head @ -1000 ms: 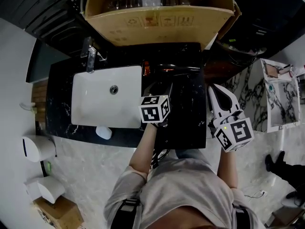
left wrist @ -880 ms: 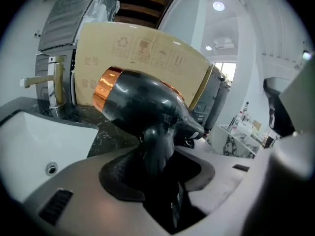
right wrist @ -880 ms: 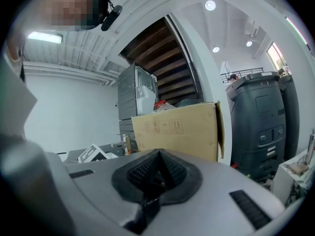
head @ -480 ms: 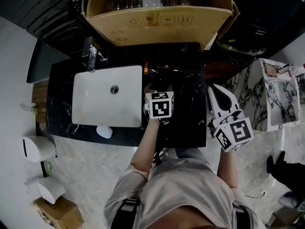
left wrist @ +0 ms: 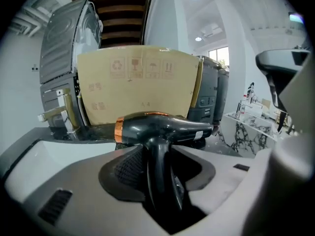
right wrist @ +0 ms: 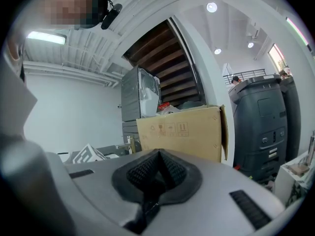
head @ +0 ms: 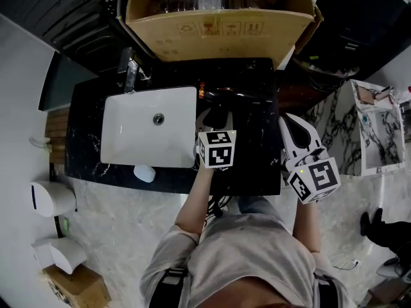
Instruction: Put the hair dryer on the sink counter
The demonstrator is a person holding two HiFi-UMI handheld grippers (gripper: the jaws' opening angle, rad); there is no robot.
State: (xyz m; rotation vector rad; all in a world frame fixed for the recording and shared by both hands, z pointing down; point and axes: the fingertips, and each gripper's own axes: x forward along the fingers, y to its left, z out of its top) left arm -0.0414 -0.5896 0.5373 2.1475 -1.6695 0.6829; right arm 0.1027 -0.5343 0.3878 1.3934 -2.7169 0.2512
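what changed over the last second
The left tool is opening its jaws, loosening off the hair dryer handle that stands between them, over the sink counter; the tool itself barely shifted. The right tool stayed shut, off the counter's right edge.

This looks like a bathroom mock-up set up inside a large workshop or showroom hall, not a lived-in home. A black marble sink counter [head: 250, 101] with 1 white basin [head: 144, 133] and a metal faucet [head: 130, 74] stands on a pale polished floor [head: 122, 217]. A big cardboard box [head: 218, 27] sits at its far edge. 2 white dispensers [head: 50, 199] are against the left wall. To the right are tall grey machines [right wrist: 261, 122] and a small marble-patterned stand [head: 379, 130]. Overhead are the underside of a staircase [right wrist: 170, 75], exposed beams and recessed ceiling lights [right wrist: 212, 7].
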